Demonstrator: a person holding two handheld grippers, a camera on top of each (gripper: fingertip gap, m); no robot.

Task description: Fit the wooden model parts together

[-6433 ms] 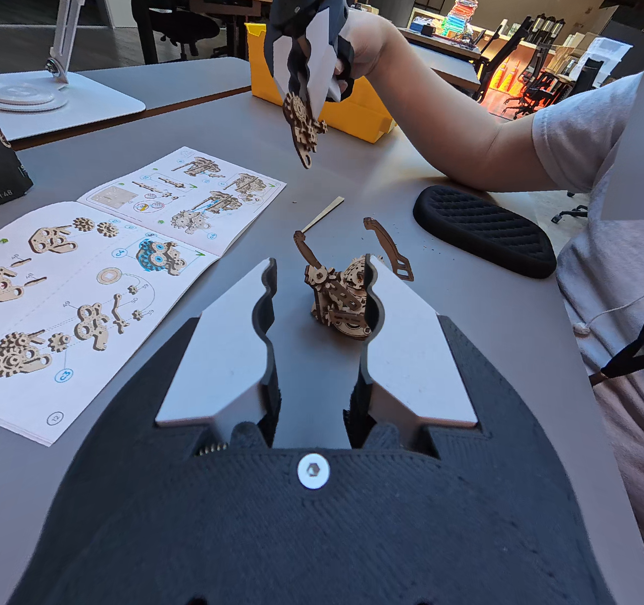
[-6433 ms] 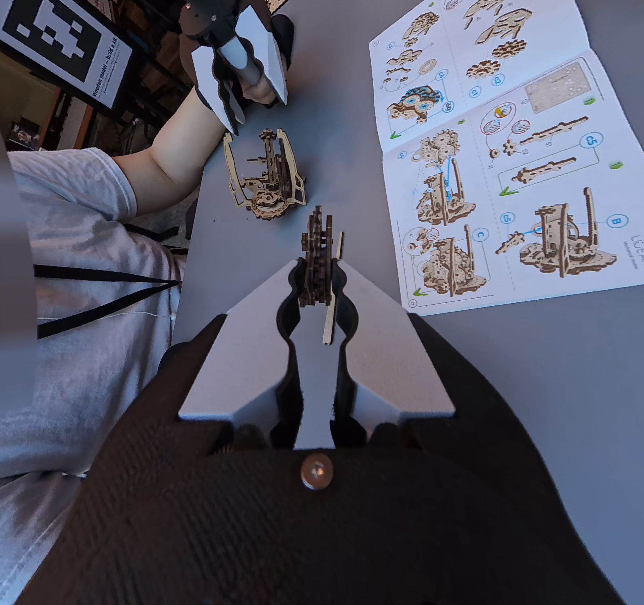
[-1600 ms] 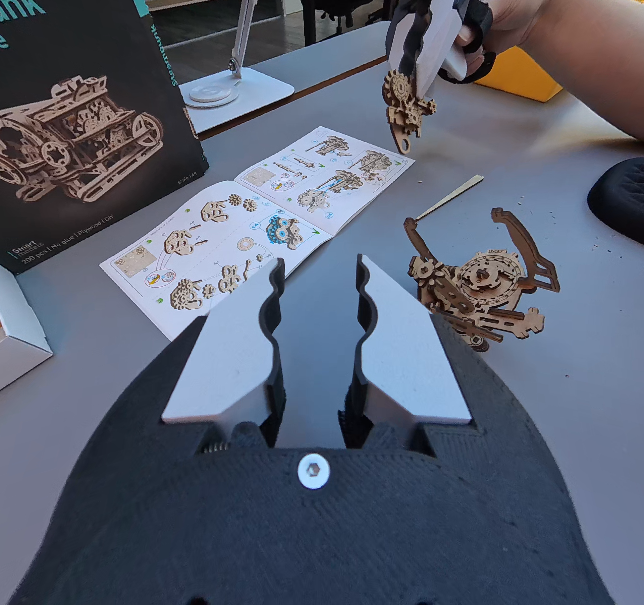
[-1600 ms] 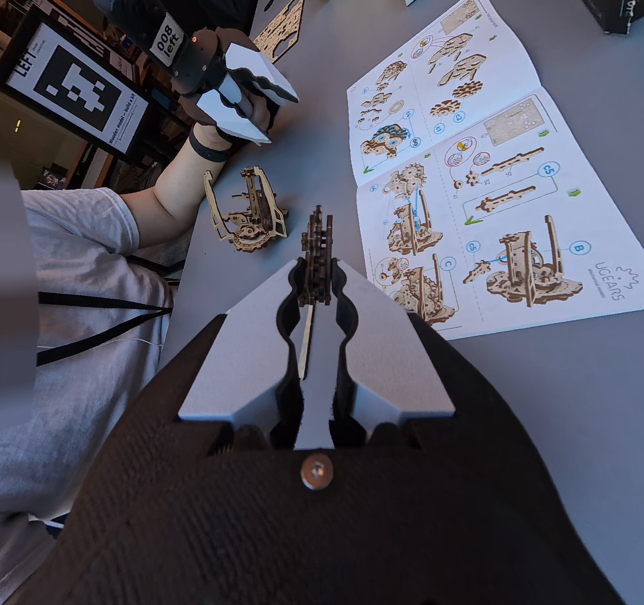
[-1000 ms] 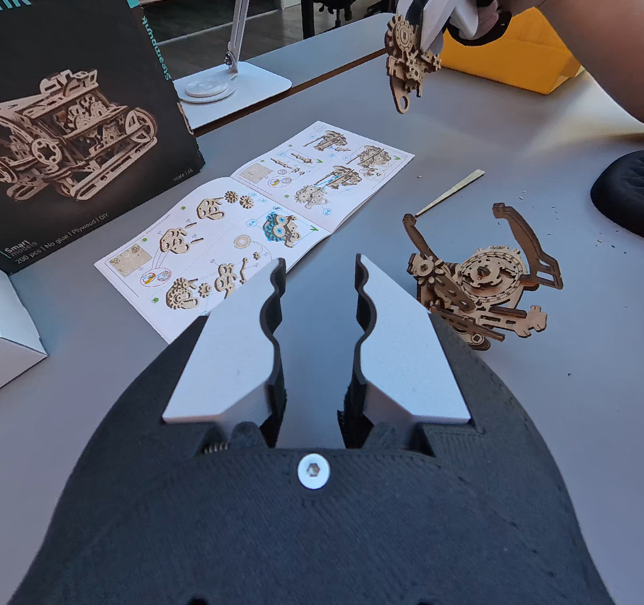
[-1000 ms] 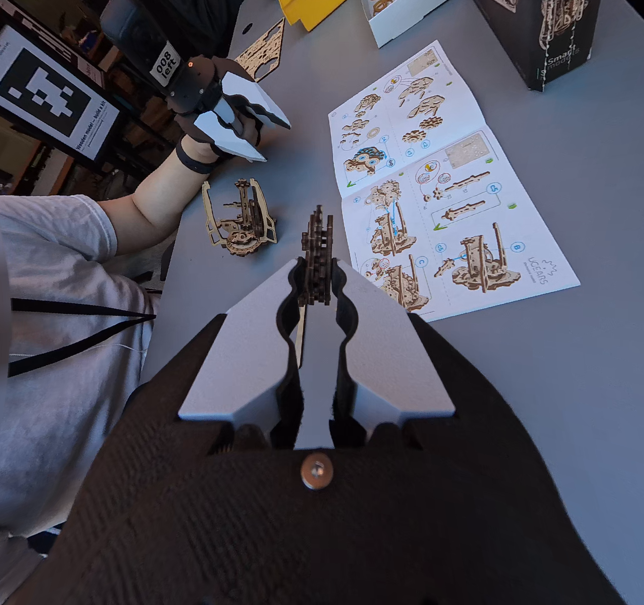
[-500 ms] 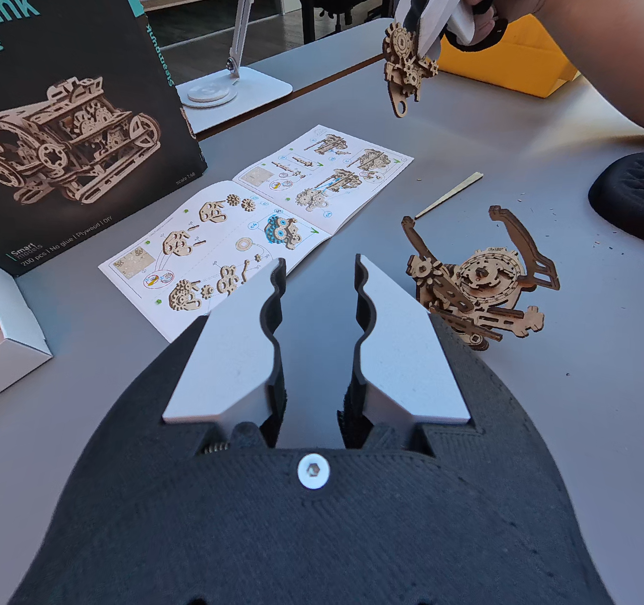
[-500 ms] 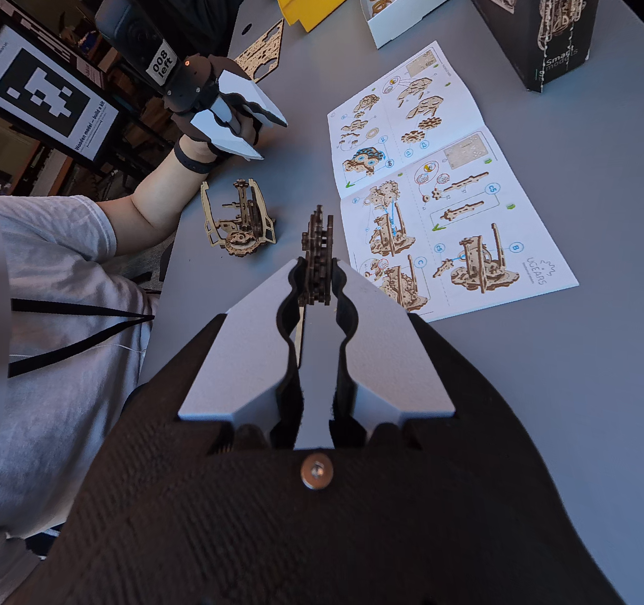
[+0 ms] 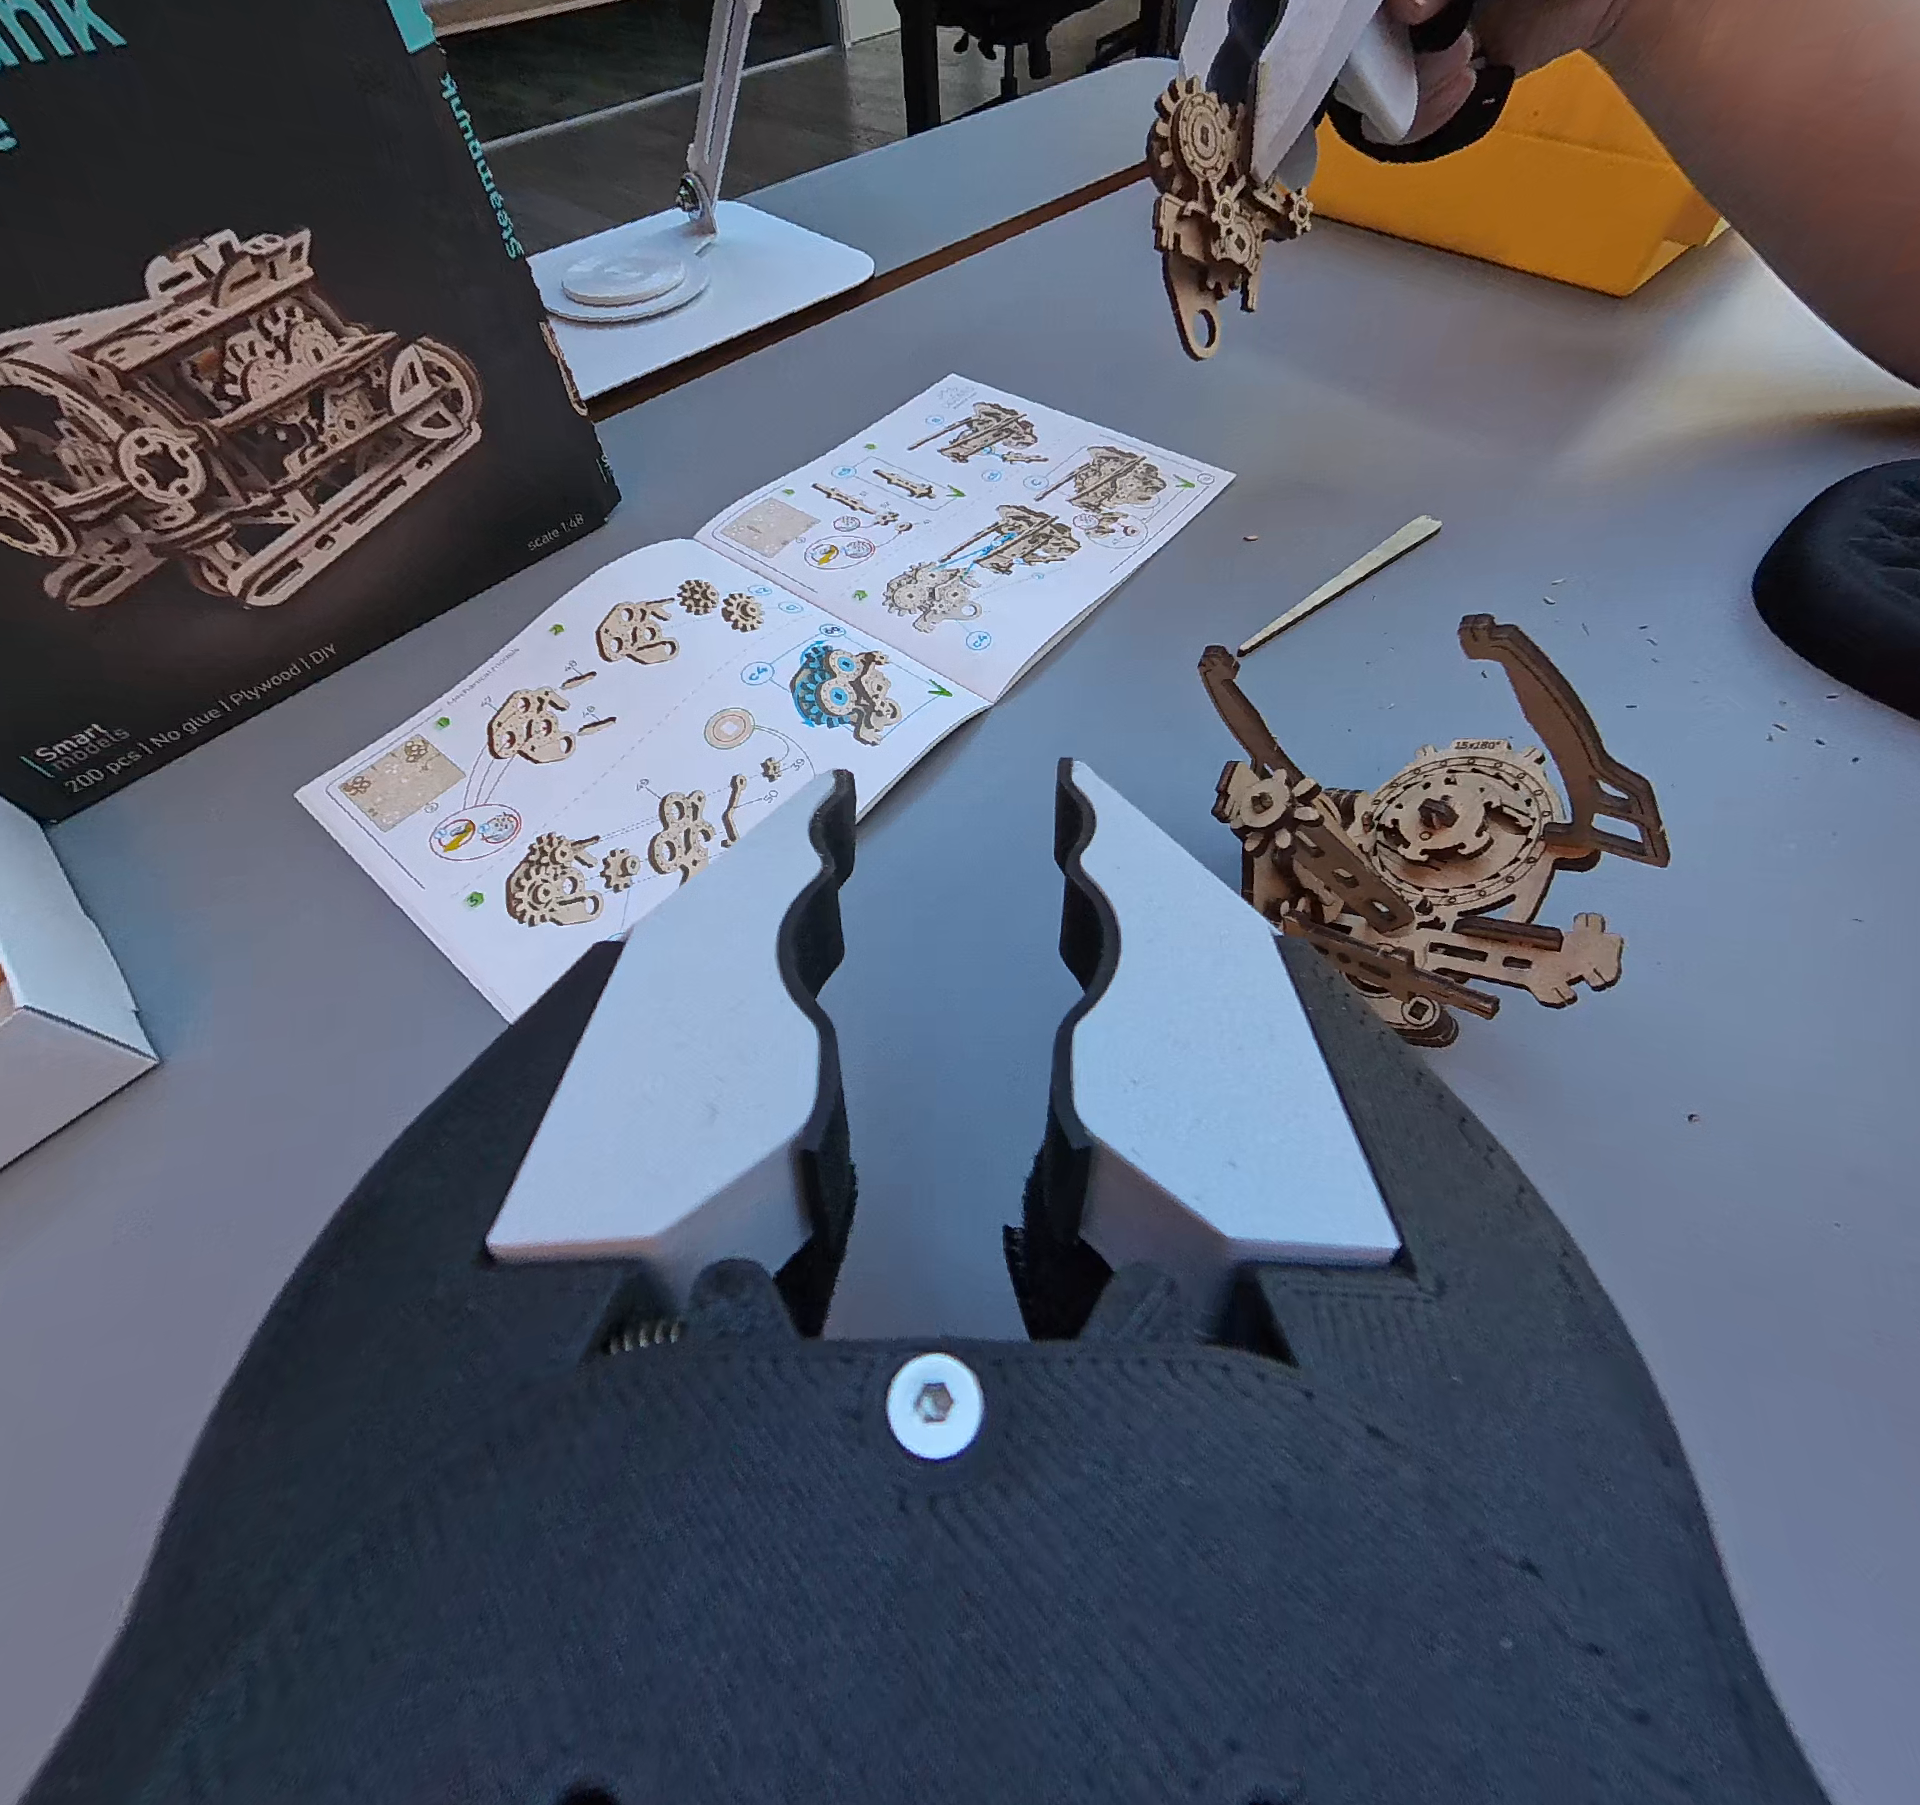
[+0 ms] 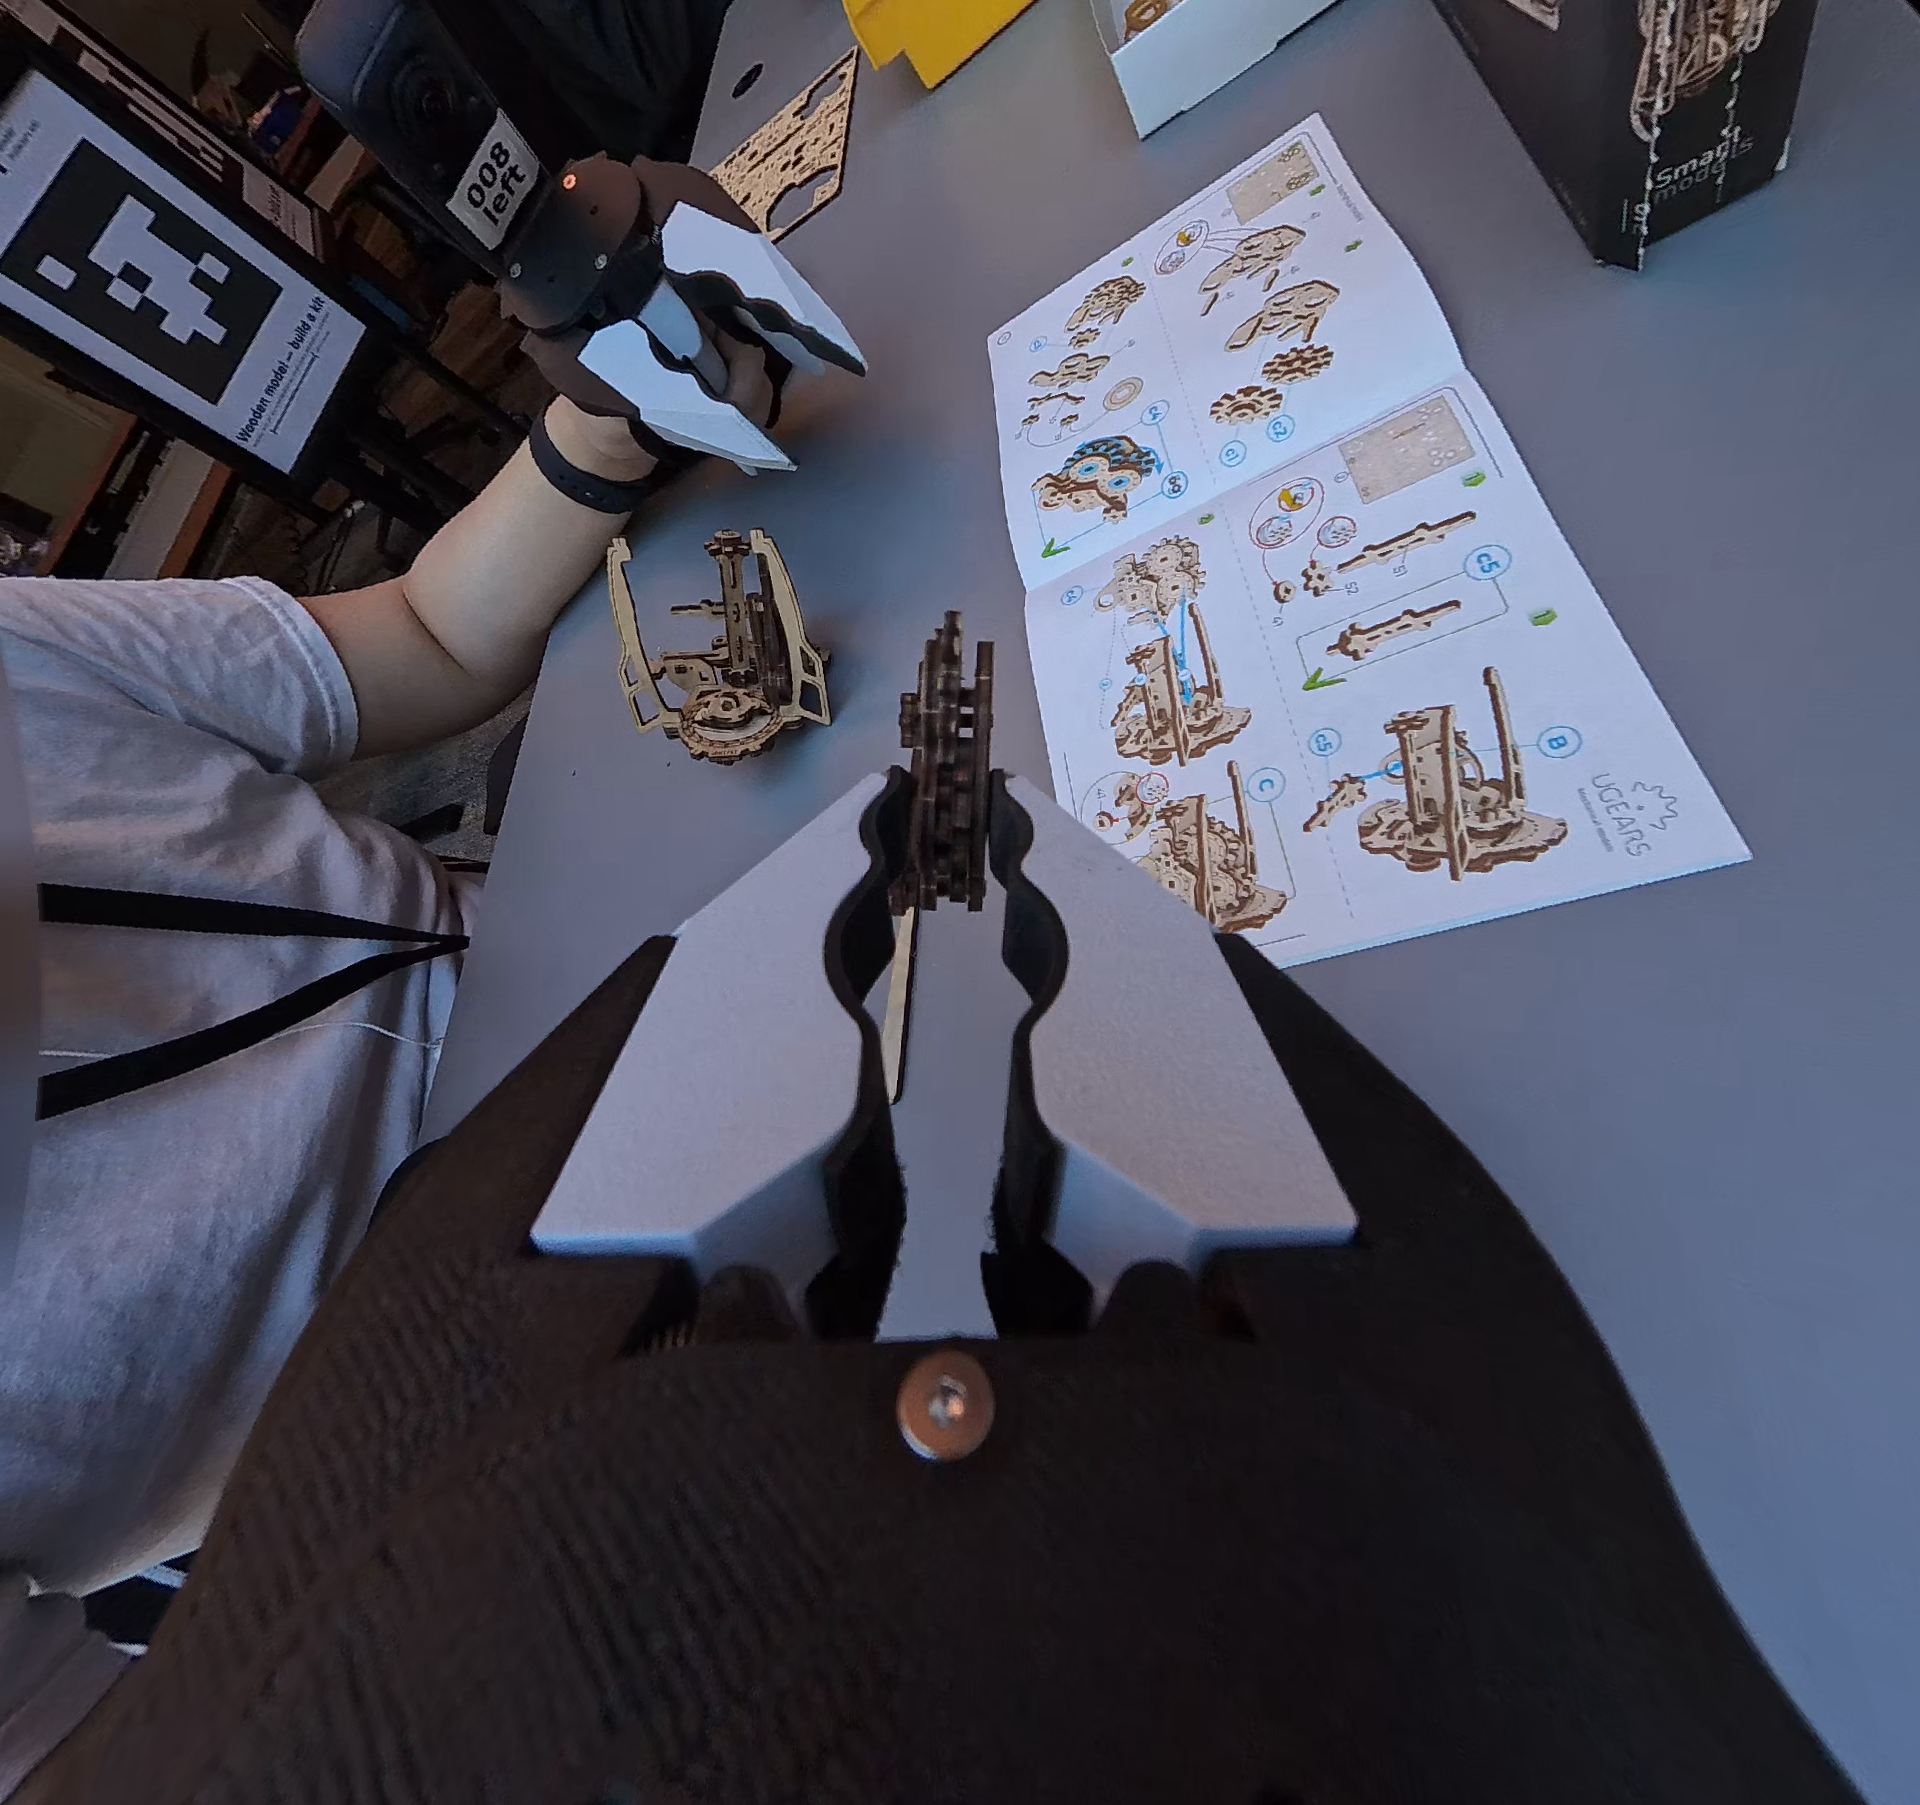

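While the left gripper [image 9: 951, 825] hovers low over the grey table [image 9: 1558, 1236], jaws apart and empty, the wooden model base [image 9: 1423, 841] sits just right; the right gripper [image 10: 943, 815], raised, clamps the gear assembly [image 10: 948, 747].

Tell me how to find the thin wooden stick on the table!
Start at the open instruction booklet on the grey table. Right of it stands a wooden gear model with curved arms. Just behind it lies the stick: flat, plain, pale, and without gears.
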